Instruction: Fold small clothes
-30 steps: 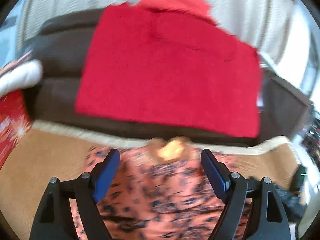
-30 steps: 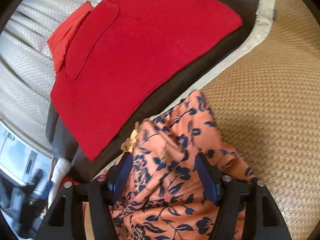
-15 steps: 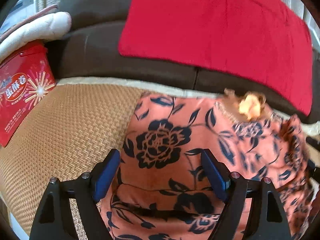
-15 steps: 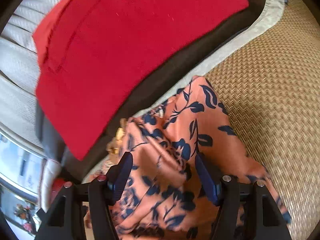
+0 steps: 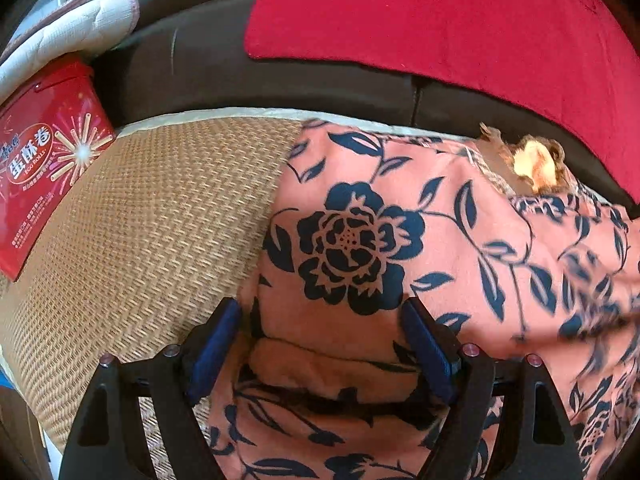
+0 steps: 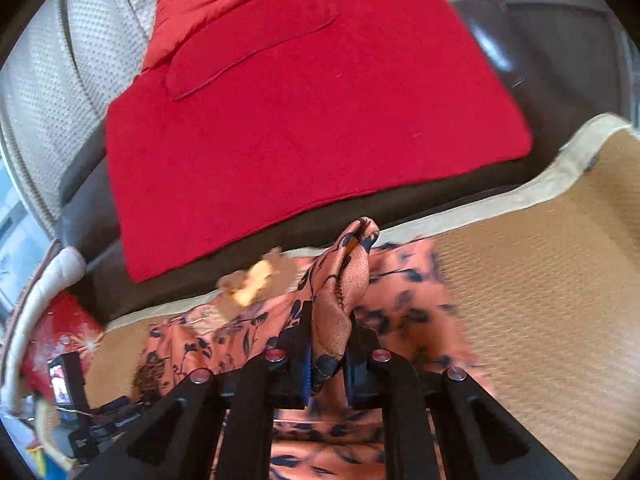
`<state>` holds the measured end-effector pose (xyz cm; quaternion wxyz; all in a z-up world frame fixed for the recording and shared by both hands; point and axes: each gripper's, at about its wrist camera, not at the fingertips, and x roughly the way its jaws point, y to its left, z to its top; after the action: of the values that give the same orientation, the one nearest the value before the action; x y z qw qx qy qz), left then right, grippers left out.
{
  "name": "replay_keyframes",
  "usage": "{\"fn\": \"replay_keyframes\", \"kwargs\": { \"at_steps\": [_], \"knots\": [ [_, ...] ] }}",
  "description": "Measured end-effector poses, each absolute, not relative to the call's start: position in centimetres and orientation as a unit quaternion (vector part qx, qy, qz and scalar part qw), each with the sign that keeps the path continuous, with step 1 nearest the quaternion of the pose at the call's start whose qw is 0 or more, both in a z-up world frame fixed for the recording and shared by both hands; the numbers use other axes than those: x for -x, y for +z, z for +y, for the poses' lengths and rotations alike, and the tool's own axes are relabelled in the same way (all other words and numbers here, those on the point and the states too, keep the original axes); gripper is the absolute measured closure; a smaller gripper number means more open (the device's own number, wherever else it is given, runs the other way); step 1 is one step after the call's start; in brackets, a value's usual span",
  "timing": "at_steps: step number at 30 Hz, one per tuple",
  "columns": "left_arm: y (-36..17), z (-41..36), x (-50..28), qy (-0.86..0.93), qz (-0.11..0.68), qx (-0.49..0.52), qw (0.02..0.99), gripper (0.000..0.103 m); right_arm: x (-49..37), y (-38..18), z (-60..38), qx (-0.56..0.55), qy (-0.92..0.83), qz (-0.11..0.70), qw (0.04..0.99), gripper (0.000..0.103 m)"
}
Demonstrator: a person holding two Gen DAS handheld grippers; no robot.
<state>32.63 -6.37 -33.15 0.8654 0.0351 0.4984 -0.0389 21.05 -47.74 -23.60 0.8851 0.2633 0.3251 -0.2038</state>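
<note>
A bunched edge of the floral garment (image 6: 340, 292) has just been clamped in the right tool (image 6: 326, 360) and raised off the woven mat (image 6: 540, 280); the left tool (image 5: 320, 344) is kept wide above it, so a fold seems begun

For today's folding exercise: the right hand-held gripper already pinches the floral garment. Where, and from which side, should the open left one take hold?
Probably the garment's near-left edge, where folded layers bunch between the left hand-held gripper's open jaws. Come in low from the woven mat side: that edge lies free, opposite the right hand-held gripper's pinch.
</note>
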Motion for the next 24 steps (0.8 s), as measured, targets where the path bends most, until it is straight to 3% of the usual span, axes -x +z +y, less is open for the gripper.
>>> {"fn": "replay_keyframes", "kwargs": {
  "at_steps": [2,5,8,11,13,17,20,24],
  "knots": [
    [-33.2,-6.9,-32.3,-0.043,0.499,-0.047,0.864,0.02,-21.0,-25.3,-49.2,-0.283,-0.218,0.357,0.863,0.09],
    [-33.2,-7.5,-32.2,-0.04,0.496,-0.068,0.865,0.02,-21.9,-30.9,-51.9,-0.337,-0.214,0.469,0.788,0.087],
    [-31.8,-6.9,-32.1,-0.046,0.478,-0.05,0.876,0.02,-21.1,-29.2,-53.6,-0.389,-0.208,0.425,0.791,0.079],
    [-30.2,-7.3,-31.7,-0.055,0.441,-0.058,0.894,0.02,-19.1,-26.0,-54.9,-0.387,-0.275,0.32,0.82,0.072],
    [-29.3,-8.1,-31.6,-0.068,0.418,-0.066,0.904,0.02,-19.1,-25.4,-55.1,-0.396,-0.284,0.288,0.824,0.046],
    [-28.7,-9.7,-31.9,-0.079,0.397,-0.083,0.911,0.02,-22.1,-24.8,-52.3,-0.331,-0.248,0.31,0.856,0.046],
    [-31.0,-10.6,-33.3,-0.067,0.429,-0.101,0.895,0.02,-24.0,-25.5,-49.5,-0.291,-0.204,0.339,0.871,0.046],
    [-33.9,-11.2,-34.3,-0.055,0.465,-0.108,0.877,0.019,-26.5,-29.5,-48.5,-0.273,-0.194,0.433,0.837,0.048]
  ]
}}
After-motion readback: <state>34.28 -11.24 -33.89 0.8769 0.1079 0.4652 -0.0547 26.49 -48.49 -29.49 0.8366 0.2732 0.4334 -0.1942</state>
